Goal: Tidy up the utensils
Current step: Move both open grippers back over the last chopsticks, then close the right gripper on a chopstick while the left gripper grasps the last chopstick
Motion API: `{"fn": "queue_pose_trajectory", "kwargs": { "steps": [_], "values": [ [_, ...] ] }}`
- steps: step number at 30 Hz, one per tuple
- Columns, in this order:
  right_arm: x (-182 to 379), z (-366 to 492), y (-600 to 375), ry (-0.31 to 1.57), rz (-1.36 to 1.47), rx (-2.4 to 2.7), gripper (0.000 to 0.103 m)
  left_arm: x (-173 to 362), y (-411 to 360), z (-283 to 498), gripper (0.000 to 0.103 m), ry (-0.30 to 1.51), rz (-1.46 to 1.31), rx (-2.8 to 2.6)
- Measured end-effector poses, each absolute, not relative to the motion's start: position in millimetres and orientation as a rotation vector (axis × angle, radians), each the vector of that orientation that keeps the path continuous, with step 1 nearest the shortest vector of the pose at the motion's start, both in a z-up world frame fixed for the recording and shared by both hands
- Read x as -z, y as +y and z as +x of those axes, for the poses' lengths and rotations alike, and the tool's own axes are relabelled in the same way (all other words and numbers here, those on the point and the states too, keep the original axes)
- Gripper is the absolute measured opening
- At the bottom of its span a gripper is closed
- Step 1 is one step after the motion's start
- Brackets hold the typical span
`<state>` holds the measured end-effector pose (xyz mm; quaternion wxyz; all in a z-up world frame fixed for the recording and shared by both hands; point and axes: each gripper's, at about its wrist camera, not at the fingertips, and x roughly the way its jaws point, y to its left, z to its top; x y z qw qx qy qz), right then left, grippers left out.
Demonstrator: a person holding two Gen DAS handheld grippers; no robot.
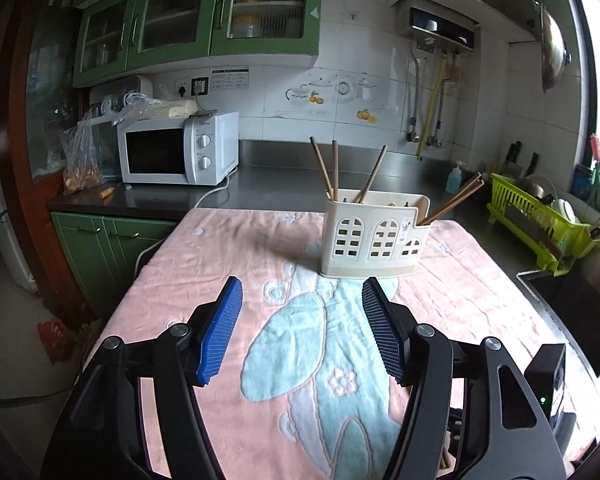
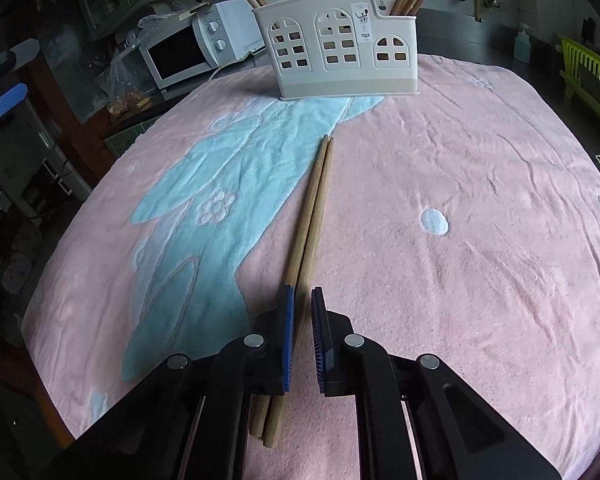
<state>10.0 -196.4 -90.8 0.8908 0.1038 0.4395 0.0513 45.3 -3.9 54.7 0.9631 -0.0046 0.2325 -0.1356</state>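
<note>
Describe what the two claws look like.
Both match. The left claw and right claw have black linkage arms with round silver pivot pins and flat, ribbed blue pads. A black box with a small green light sits beside the left one.

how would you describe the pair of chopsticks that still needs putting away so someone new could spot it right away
Find the pink towel covering the table, with the cream utensil holder at its far end. In front of the holder, a pair of wooden chopsticks lies flat, side by side, between the right gripper pads. Every other chopstick stands upright inside the holder.
</note>
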Motion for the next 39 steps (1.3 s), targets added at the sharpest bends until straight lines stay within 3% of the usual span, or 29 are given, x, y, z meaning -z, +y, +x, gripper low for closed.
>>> {"fn": "queue_pose_trajectory", "kwargs": {
  "steps": [15,31,36,39],
  "values": [
    [95,17,-188,0.91,0.141,-0.057,0.008,-37,-5,44,0.063,0.52,-0.004,0.299],
    [88,-20,-248,0.854,0.228,0.022,0.007,27,-56,27,0.063,0.684,0.021,0.405],
    [91,-30,-260,0.855,0.246,0.027,0.007,54,-79,20,0.061,0.757,0.021,0.43],
    [93,-33,-264,0.859,0.258,0.025,0.007,68,-94,18,0.053,0.803,0.016,0.451]
  ]
}}
